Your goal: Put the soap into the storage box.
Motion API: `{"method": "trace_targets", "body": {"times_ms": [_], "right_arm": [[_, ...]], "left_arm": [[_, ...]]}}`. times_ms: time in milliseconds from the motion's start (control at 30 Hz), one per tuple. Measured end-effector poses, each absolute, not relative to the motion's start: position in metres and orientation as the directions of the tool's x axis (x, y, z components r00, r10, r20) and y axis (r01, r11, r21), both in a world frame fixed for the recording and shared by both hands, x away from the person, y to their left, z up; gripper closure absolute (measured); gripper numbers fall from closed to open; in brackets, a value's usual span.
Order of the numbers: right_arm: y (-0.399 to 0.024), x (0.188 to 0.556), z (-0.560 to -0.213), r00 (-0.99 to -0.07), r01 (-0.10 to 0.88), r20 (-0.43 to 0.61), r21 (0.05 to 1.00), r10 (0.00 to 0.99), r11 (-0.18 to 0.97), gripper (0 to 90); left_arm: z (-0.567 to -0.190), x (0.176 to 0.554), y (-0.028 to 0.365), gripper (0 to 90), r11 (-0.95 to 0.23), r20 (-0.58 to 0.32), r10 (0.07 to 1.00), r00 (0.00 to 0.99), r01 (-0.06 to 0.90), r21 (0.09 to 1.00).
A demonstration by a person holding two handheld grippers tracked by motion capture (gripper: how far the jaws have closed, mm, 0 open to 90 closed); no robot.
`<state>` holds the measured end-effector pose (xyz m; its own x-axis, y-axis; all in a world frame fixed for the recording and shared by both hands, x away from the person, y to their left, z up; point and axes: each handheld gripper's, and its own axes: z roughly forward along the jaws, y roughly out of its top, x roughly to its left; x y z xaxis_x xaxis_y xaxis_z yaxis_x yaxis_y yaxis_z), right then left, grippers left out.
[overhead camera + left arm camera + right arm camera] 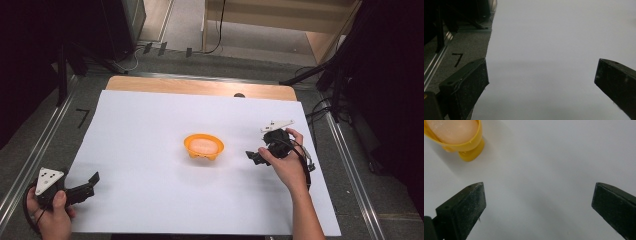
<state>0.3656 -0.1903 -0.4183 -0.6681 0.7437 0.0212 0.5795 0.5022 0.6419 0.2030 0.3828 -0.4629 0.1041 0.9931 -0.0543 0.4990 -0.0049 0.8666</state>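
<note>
An orange bowl point(203, 146) with a pale peach lump inside sits at the middle of the white sheet point(150, 130). The right gripper view has that bowl point(461, 142) at its upper left, standing on short feet. My right gripper point(253, 156) hovers to the bowl's right, held by a hand, and is open point(539, 195) over bare sheet. My left gripper point(92, 181) rests at the sheet's near left edge in the other hand. It is open too point(541, 75), with nothing between the jaws.
The white sheet covers a wooden table point(200, 87) whose far edge shows. Grey floor point(461, 45) with a black mark lies left of the sheet. Dark stands point(320, 75) and cables flank the table at both far corners.
</note>
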Motion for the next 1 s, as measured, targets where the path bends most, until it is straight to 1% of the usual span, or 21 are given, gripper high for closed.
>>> {"method": "trace_targets", "body": {"times_ms": [600,1000], "right_arm": [[-0.224,0.338,-0.447,-0.611,0.595,0.046,0.685,0.791,0.420,0.0],[-0.247,0.314,-0.462,-0.555,0.572,0.058,0.752,0.830,0.329,1.4]], "left_arm": [[-0.463,0.203,0.382,0.0,-0.005,-0.053,0.993,0.102,0.496,0.869],[-0.463,0.202,0.382,0.0,-0.008,-0.049,0.994,0.103,0.497,0.868]]}}
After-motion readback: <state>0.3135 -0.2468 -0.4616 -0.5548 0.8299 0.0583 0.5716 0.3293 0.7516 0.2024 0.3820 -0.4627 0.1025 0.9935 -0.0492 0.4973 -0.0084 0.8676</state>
